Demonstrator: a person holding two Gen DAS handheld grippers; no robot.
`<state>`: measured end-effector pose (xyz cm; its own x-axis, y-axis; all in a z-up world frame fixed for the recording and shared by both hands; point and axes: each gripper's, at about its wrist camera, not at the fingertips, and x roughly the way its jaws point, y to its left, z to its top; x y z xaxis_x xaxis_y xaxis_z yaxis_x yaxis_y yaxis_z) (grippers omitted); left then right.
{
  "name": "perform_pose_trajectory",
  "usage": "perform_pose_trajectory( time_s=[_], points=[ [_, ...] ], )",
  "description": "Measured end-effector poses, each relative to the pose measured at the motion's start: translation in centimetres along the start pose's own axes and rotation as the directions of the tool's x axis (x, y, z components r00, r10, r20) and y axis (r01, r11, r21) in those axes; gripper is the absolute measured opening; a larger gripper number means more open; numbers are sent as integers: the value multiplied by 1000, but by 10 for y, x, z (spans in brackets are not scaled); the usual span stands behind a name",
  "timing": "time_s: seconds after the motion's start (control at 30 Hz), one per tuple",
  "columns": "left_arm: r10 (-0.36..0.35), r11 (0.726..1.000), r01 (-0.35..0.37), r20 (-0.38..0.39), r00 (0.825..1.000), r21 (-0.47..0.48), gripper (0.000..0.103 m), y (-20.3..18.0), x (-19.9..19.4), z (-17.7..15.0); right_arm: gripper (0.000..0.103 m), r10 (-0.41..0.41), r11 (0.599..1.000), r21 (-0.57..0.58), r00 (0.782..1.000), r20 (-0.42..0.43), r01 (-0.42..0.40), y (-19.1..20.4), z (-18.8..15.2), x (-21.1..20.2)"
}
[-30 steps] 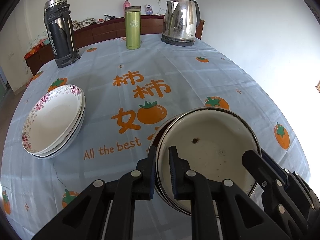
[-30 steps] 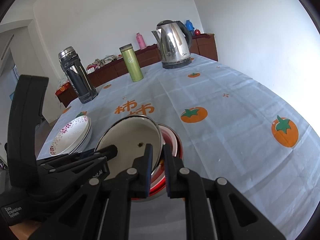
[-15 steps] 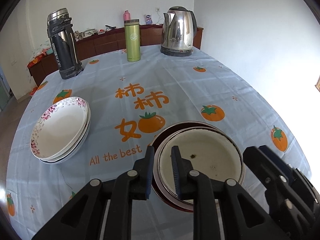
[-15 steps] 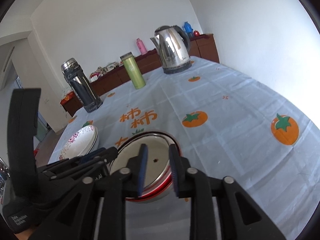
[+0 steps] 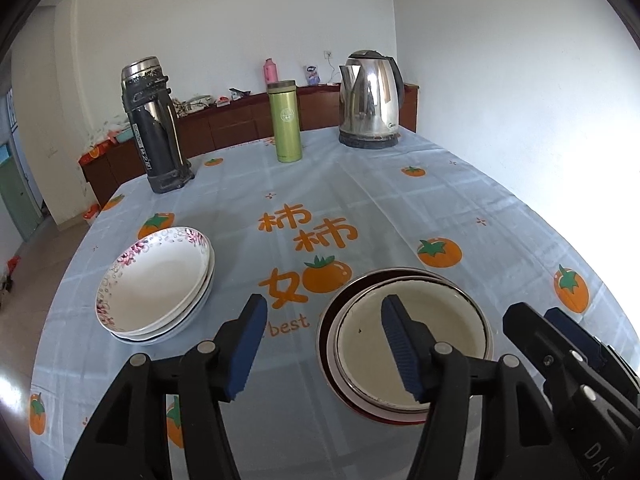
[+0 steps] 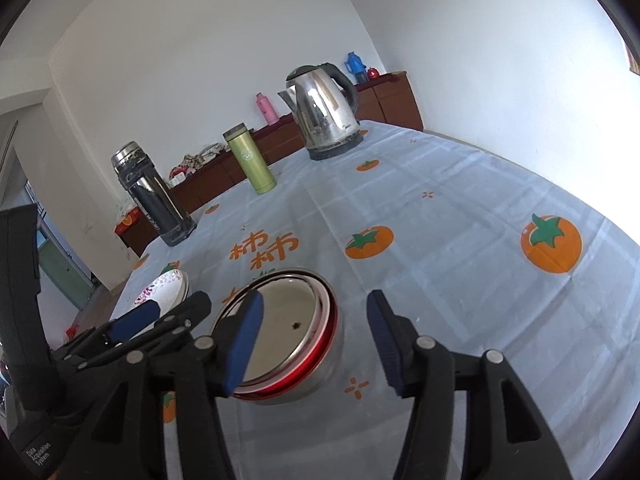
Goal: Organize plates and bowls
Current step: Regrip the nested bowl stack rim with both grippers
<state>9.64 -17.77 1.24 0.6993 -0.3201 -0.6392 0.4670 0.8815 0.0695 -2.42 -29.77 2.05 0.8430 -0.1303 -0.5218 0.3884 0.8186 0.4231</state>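
A cream enamel bowl sits nested on top of a red-rimmed bowl stack on the tablecloth. My left gripper hovers at the stack's left rim. Its jaws are opening, and the blue pads stand clear of the rim seen in the gap. My right gripper is at the stack's right rim, its jaws also opening and touching nothing. Each gripper shows in the other's view, the right gripper and the left gripper. A stack of floral plates lies to the left, also seen as plates.
At the far side of the table stand a black thermos, a green flask and a steel kettle. A brown sideboard runs along the back wall. A white wall is close on the right.
Both grippers were shut on the tilted cream bowl's rim. The bowl now rests level in the stack, both pairs of jaws have spread apart, and both grippers have drawn back a little.
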Motion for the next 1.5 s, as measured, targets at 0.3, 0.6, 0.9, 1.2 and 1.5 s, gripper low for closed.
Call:
perform_pose_trajectory(
  time_s=[0.3,0.6,0.9,1.2,1.5],
  points=[
    [-2,1000,2,15,1000,1,62,1,-3,-5,69,-2,999,32,1000,14,2,-6,-2,-1],
    [-4,1000,5,10,1000,-21,62,2,-1,-12,73,-28,998,49,999,28,26,-17,-4,-5],
    [-36,994,39,28,999,-99,62,21,-4,-16,75,-82,994,77,994,68,77,-35,-4,-12],
    [-37,978,42,26,999,-207,62,48,5,-21,79,-91,996,9,989,116,91,-28,-5,-15],
    [-112,955,106,-6,994,-278,62,53,25,-25,79,-38,995,-87,996,83,45,-16,-8,1]
  ],
)
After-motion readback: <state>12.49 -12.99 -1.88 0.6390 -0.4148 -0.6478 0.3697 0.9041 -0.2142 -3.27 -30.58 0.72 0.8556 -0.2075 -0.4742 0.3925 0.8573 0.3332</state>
